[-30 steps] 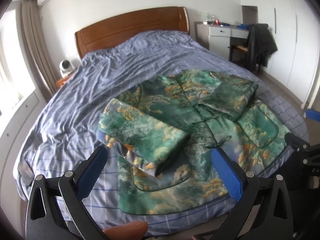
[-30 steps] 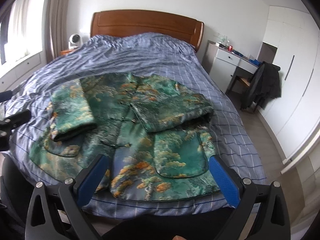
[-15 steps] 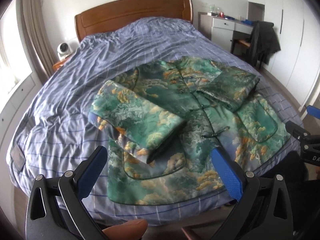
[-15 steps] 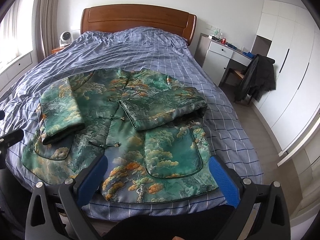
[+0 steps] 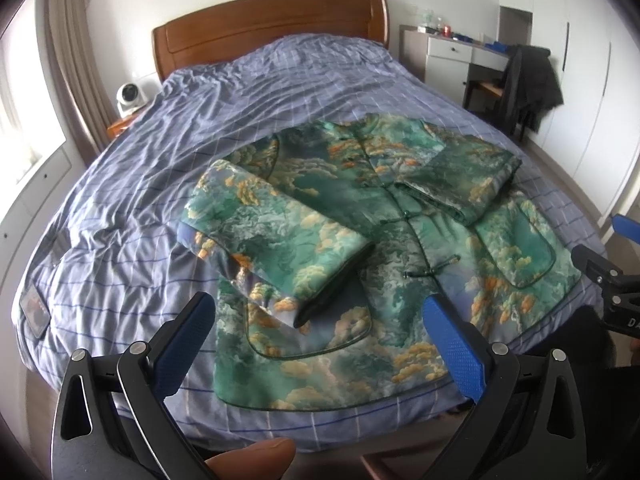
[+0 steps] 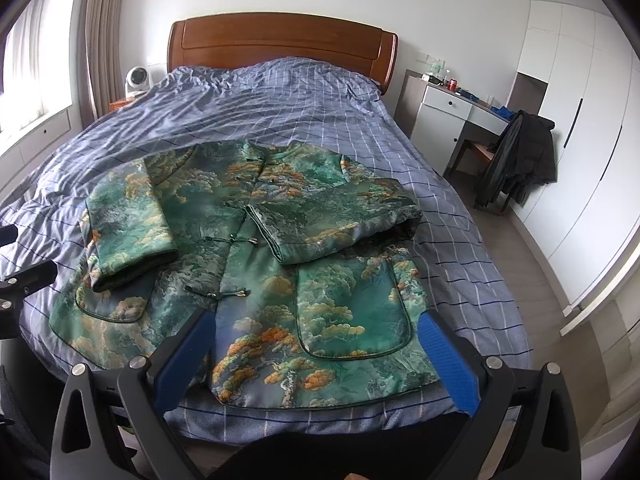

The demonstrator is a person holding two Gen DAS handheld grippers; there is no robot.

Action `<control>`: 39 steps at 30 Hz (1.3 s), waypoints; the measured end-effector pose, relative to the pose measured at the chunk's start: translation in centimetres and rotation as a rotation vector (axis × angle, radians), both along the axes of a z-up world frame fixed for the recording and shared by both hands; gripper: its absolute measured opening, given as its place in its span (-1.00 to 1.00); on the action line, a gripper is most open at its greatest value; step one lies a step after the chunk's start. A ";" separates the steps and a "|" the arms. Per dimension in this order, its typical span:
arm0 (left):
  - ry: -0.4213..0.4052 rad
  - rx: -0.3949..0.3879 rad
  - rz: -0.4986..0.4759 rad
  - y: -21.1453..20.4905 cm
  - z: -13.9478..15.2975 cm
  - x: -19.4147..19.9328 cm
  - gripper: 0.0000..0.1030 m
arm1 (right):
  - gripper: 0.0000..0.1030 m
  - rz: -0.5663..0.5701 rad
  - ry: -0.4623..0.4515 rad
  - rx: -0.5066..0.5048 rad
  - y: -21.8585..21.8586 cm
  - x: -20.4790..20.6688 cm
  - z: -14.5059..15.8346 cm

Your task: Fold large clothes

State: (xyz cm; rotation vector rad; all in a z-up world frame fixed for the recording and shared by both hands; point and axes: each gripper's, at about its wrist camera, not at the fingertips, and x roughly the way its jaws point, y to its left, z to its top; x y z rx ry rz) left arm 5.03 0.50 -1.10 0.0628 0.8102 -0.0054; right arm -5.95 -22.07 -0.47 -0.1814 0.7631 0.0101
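A green jacket point(image 5: 384, 240) point(image 6: 256, 264) with an orange and white cloud print lies buttoned, front up, near the foot of the bed. Both sleeves are folded in across its chest: the left sleeve point(image 5: 272, 236) point(image 6: 124, 228) and the right sleeve point(image 5: 460, 176) point(image 6: 336, 220). My left gripper point(image 5: 318, 320) hovers open above the jacket's lower left hem, holding nothing. Over the lower right hem my right gripper point(image 6: 316, 340) hangs open and empty too. Neither gripper touches the cloth.
The bed point(image 6: 280, 96) has a blue checked cover and a wooden headboard point(image 6: 280, 36). A white fan point(image 6: 136, 78) stands at its left. To the right are a white desk point(image 6: 448, 108) and a chair draped with a dark coat point(image 6: 516, 156), then wardrobe doors.
Both grippers have drawn nearer the jacket's hem and tilted slightly; the jacket fills more of each view. The jacket itself has not moved. Both grippers stay open.
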 end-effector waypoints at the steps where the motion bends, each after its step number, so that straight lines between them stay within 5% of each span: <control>1: -0.010 -0.001 0.006 0.2 0.1 -0.1 1.00 | 0.99 0.016 -0.012 0.012 0.0 0.0 0.1; 7: -0.013 -0.022 0.037 1.2 0.1 -0.2 0.99 | 0.99 0.235 -0.142 -0.024 -1.1 4.2 -0.4; 11: -0.034 0.000 0.060 1.7 0.2 -0.8 0.99 | 0.99 0.369 0.093 -0.123 -0.8 11.9 -5.9; 21: -0.013 0.016 0.070 2.4 -0.4 -1.2 0.99 | 0.97 0.410 0.152 -0.201 2.7 19.5 -12.7; 23: -0.017 0.017 0.069 2.5 -0.4 -1.4 0.99 | 0.46 0.379 0.172 -0.168 1.8 19.8 -13.1; 24: -0.017 0.018 0.070 2.5 -0.4 -1.5 0.99 | -0.12 0.375 0.203 -0.110 1.0 19.9 -13.1; 25: -0.015 0.017 0.072 2.6 -0.6 -1.5 0.99 | -0.45 0.361 0.237 -0.034 0.0 19.9 -12.8; 27: -0.003 0.009 0.071 2.6 -0.9 -1.3 0.99 | -0.64 0.308 0.209 -0.003 -1.3 19.0 -11.6; 33: 0.016 0.010 0.059 2.2 -1.3 -1.0 0.99 | -0.67 0.167 0.016 0.152 -8.0 13.7 -4.1; 39: 0.028 0.011 0.050 1.9 -1.6 -0.6 0.99 | -0.70 -0.145 -0.172 0.314 -20.1 9.4 0.8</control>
